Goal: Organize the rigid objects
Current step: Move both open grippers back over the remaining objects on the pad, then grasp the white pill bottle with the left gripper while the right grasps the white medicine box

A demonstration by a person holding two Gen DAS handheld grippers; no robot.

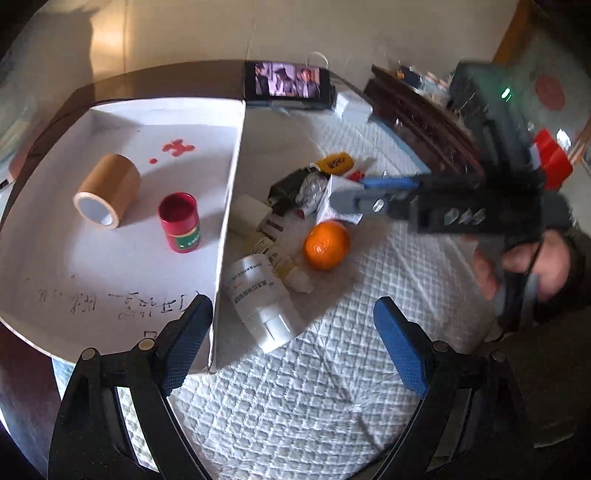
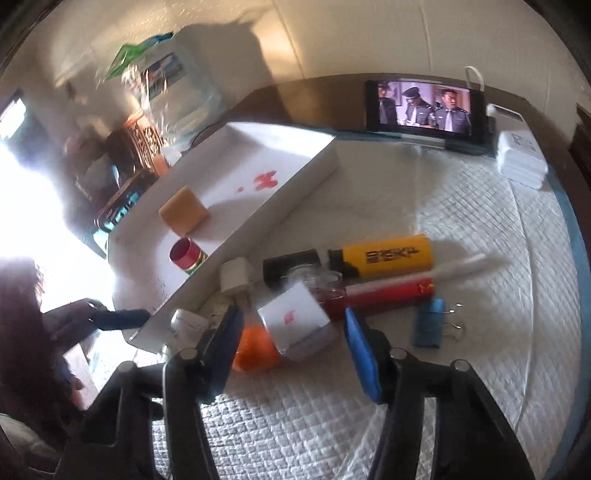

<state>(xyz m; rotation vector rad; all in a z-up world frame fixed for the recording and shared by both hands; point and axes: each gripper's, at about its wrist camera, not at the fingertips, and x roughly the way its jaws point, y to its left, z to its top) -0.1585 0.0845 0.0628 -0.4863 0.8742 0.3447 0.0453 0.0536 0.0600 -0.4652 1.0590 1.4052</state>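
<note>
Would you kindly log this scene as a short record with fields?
tray: shallow white cardboard tray
in tray: brown tape roll, on its side; red round tin, upright
outside tray: round orange fruit; white pill bottle, lying down; yellow plastic lighter
left tool: open, empty
right tool: open, around small white box

A cream wall is seen along the top; a dark carved wooden cabinet at upper right; strong glare at left.
</note>
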